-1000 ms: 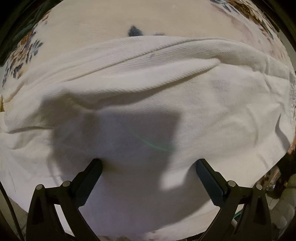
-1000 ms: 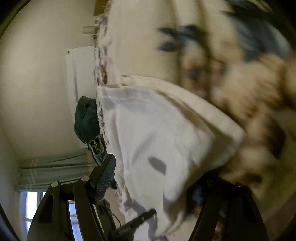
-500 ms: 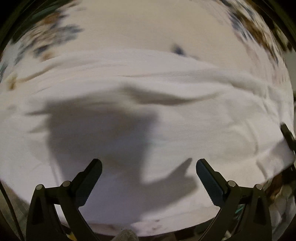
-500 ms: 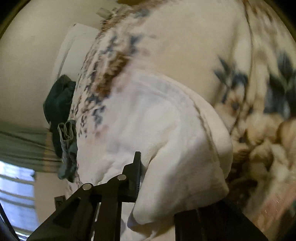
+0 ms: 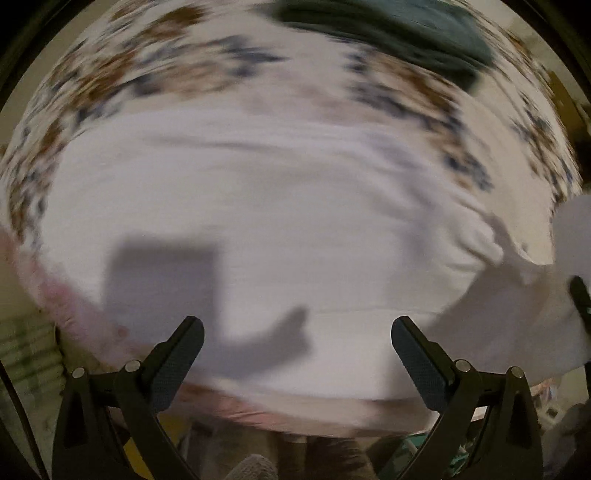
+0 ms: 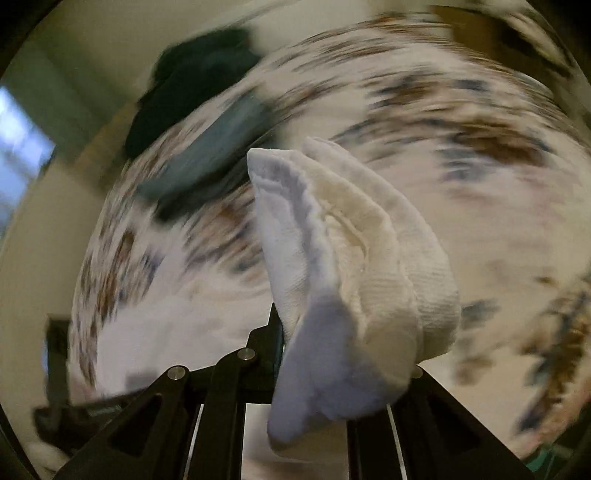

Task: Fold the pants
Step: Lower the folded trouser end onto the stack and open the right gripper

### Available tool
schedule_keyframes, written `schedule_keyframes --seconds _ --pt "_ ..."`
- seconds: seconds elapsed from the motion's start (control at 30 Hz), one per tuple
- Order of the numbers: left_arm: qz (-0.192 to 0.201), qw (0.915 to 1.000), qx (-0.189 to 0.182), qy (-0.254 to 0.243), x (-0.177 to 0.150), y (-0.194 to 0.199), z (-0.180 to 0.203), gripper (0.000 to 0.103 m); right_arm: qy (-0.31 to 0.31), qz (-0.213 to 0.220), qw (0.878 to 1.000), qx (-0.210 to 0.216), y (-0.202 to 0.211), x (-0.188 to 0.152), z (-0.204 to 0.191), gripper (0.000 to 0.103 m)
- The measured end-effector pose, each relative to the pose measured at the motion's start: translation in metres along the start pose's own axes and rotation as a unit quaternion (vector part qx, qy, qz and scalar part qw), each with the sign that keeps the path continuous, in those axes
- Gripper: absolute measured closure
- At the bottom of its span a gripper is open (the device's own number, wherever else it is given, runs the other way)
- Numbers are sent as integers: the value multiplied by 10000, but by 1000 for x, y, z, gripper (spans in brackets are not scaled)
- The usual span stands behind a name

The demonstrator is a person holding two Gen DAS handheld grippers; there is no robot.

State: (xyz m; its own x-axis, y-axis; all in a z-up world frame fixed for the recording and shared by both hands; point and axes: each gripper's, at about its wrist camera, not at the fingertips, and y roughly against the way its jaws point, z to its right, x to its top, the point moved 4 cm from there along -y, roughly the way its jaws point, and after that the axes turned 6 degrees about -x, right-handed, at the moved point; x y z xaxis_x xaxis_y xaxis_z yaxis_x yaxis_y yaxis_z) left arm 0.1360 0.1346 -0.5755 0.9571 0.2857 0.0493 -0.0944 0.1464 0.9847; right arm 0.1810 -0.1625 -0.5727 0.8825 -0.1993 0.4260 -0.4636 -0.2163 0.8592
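The white pants (image 5: 266,229) lie spread across a floral bedspread (image 5: 155,85) and fill the middle of the left wrist view, blurred by motion. My left gripper (image 5: 297,343) is open and empty above their near edge. My right gripper (image 6: 332,332) is shut on a thick bunched end of the pants (image 6: 343,258) and holds it lifted off the bed. The lifted end also shows at the right edge of the left wrist view (image 5: 554,295).
A dark green garment (image 5: 388,33) lies at the far side of the bed; it also shows in the right wrist view (image 6: 195,85), with a blue-grey garment (image 6: 210,147) beside it. A window (image 6: 18,147) is at the left.
My right gripper closed on the end of the pants and lifted it up. My left gripper pulled back from the cloth, so more of the bedspread shows.
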Motion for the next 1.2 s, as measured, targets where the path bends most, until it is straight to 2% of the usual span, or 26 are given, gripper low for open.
schedule_keyframes --seconds 0.07,0.13,0.23,0.27,0.33,0.37,0.4,0.43,0.47,0.5,0.53,0.6,0.67,0.73,0.8,0.9,1.0,1.03,1.07,1.1,1.13,1.17,1.2 --pt "-33 9998 78 158 -3 2 -34 0 451 -261 9986 117 -25 -23 -54 91" --pt "-56 9994 77 347 -4 2 -63 0 1234 -448 9913 34 -50 -53 -110 91" --pt "-36 9983 -32 582 -9 0 -84 0 2060 -686 9759 -223 -79 -90 -150 91" --pt "-27 9980 -41 623 -7 -1 -90 0 2160 -859 9720 -336 -90 -98 -156 90" --pt "13 9975 -153 684 -6 -2 -99 0 2273 -1241 9648 -457 -110 -108 -159 82" --pt "29 9974 -186 695 -3 -2 -115 0 2221 -1433 9636 -395 -115 -109 -157 78" --pt "82 9970 -283 718 -1 0 -116 0 2075 -1635 9643 -157 -115 -108 -156 62" --pt "117 9967 -378 711 4 4 -118 0 1858 -1778 9662 163 -111 -105 -155 36" --pt "148 9964 -459 694 11 10 -119 0 1614 -1837 9686 456 -102 -100 -152 25" --pt "178 9961 -546 671 12 13 -119 0 1413 -1812 9704 747 -92 -94 -147 18" --pt "202 9955 -667 647 15 16 -115 0 1140 -1745 9706 1207 -74 -87 -142 18" --pt "217 9938 -912 596 26 21 -111 0 678 -1695 9697 1626 -50 -76 -128 18" --pt "183 9918 -1130 567 34 15 -108 0 285 -1612 9770 1366 -37 -67 -102 18" --pt "-8 9891 -1410 423 40 2 -83 0 -86 -1592 9827 941 -33 -61 -69 18" --pt "-197 9880 -1504 307 44 -17 -67 0 -434 -1572 9857 428 -35 -58 -30 18" --pt "-341 9915 -1254 -62 52 -44 -47 0 -976 -1540 9832 107 -37 -57 15 18" --pt "-178 9954 -899 -287 59 -52 -39 1 -1247 -1512 9806 -20 -40 -54 44 18" --pt "-20 9961 -783 -405 62 -50 -34 5 -1276 -1507 9803 -66 -41 -55 49 18" --pt "138 9963 -594 -614 63 -47 -28 26 -1282 -1499 9803 -73 -41 -56 53 18" --pt "266 9950 -543 -797 64 -44 -21 51 -1278 -1470 9808 -103 -39 -56 58 18" --pt "386 9933 -414 -1011 64 -38 -15 55 -1255 -1441 9815 -128 -39 -57 57 18" --pt "456 9923 -351 -1096 63 -35 -12 68 -1210 -1421 9823 -143 -40 -58 57 18" --pt "556 9912 -391 -1135 62 -31 -13 88 -1148 -1406 9832 -178 -41 -58 55 18"
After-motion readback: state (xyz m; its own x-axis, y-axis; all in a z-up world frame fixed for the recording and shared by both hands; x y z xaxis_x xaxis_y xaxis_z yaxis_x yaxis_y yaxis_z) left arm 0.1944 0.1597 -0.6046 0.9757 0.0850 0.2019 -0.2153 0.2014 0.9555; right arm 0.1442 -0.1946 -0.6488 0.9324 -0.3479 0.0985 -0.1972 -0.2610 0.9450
